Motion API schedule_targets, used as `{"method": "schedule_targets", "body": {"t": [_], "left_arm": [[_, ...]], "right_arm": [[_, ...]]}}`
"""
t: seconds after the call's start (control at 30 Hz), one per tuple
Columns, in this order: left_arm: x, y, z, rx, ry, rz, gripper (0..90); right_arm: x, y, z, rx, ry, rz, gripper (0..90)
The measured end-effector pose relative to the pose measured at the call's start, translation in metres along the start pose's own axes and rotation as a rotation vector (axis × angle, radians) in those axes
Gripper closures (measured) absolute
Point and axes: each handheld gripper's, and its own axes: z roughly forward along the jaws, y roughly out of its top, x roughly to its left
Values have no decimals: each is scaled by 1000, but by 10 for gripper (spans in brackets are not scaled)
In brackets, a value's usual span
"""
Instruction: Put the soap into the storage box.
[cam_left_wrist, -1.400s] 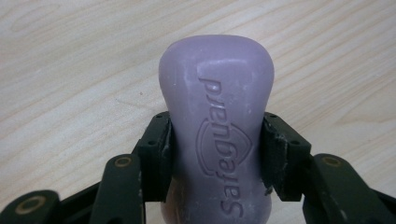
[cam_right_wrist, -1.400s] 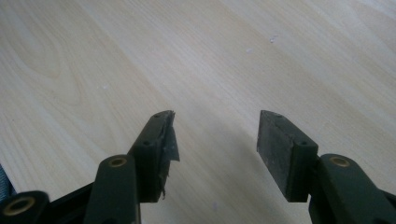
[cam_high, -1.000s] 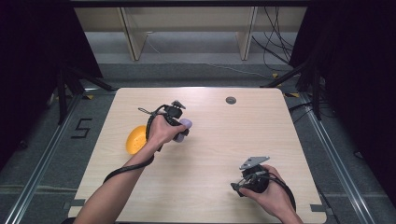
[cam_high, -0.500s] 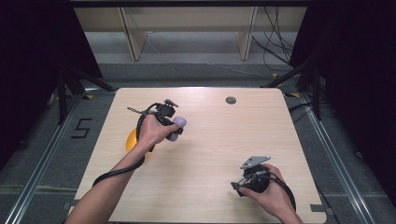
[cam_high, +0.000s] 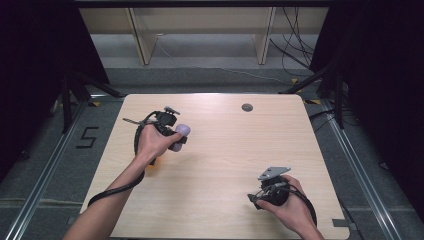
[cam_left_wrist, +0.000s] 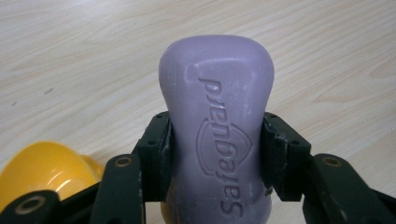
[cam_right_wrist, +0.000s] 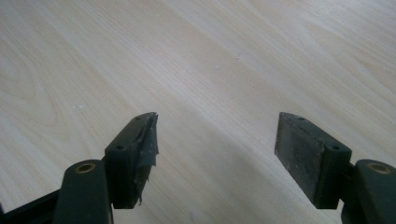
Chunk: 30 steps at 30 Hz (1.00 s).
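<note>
A lilac bar of soap (cam_left_wrist: 215, 130) with raised lettering stands between the jaws of my left gripper (cam_left_wrist: 215, 140), and the pads press on both its sides. From above, the left gripper (cam_high: 177, 137) holds the soap (cam_high: 181, 131) over the left part of the wooden table (cam_high: 225, 150). A yellow dish (cam_left_wrist: 37, 168) lies just below and beside the soap. My right gripper (cam_high: 252, 199) rests near the front right of the table. Its jaws (cam_right_wrist: 215, 140) stand open over bare wood with nothing between them; they have just opened wider, then closed a little.
A small grey round cap (cam_high: 247, 107) sits in the tabletop near the far edge. Pale wooden legs of a frame stand on the floor beyond the table, with dark stands and cables to both sides.
My left hand has carried the soap to the left and a little upward, and now covers the yellow dish in the high view. The right hand has stayed where it was.
</note>
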Motion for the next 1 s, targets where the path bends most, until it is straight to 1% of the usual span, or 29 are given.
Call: {"method": "schedule_targets", "body": {"t": [0.03,0.1,0.17,0.2,0.23,0.27,0.3,0.33,0.37,0.4,0.43,0.47,0.5,0.53,0.57,0.6,0.63,0.67,0.7,0.77,0.8,0.83,0.87,0.9,0.93,1.0], "left_arm": [[1,-1,-2,-1,0,-9,490],[3,-3,-4,-9,6,-14,490],[6,-5,-6,-5,2,-19,490],[7,-6,-7,-11,7,-28,490],[9,-7,-8,-8,7,-27,490],[10,-8,-9,-6,9,-29,490],[11,-9,-10,-10,7,-38,490],[13,-9,-10,-16,8,-39,490],[15,-10,-12,-8,5,-47,490],[16,-10,-13,-6,-1,-57,490],[17,-11,-14,-20,2,-68,490],[19,-12,-15,-15,4,-71,490],[20,-13,-16,-17,13,-68,490],[21,-13,-17,-20,22,-73,490],[22,-14,-18,-14,26,-74,490],[23,-14,-18,-16,34,-88,490],[24,-14,-19,-10,40,-88,490],[25,-15,-19,-27,49,-101,490],[26,-16,-19,-22,52,-123,490],[32,-16,-20,-20,63,-152,490],[36,-17,-21,-20,76,-142,490],[38,-16,-23,3,77,-144,490],[40,-18,-22,-5,87,-148,490],[41,-19,-21,-11,93,-157,490],[42,-20,-22,-2,106,-151,490],[45,-21,-22,0,110,-154,490]], "right_arm": [[-1,0,1,-4,-5,-10,305],[-1,0,1,-2,-4,-6,305],[-1,-1,0,6,1,-2,305],[-1,-1,0,6,1,0,305],[-1,-1,0,4,-2,4,305],[0,-1,1,-11,1,11,305],[0,0,0,-4,0,9,304],[-1,-1,0,-2,-4,-2,303],[-1,0,0,1,-1,9,303],[0,-1,1,-9,-1,13,302],[-1,-1,2,-8,-3,14,301],[-1,-1,1,6,-5,17,301],[-1,-1,1,5,-4,19,300],[0,-1,2,-14,-4,28,299],[-1,-1,0,6,-3,21,299],[-1,-1,0,3,-4,23,299],[-1,-1,0,3,-3,24,299],[-1,-1,0,3,-3,22,299],[-1,-1,2,-9,-5,22,299],[0,-1,2,-8,-4,21,298],[-1,-1,1,7,-4,21,298],[-1,-1,1,6,-4,21,298],[-1,-1,1,5,-4,21,298],[0,-2,3,-13,-4,28,298],[-1,-1,2,-10,-3,27,298],[-1,-1,2,-10,-2,26,298]]}}
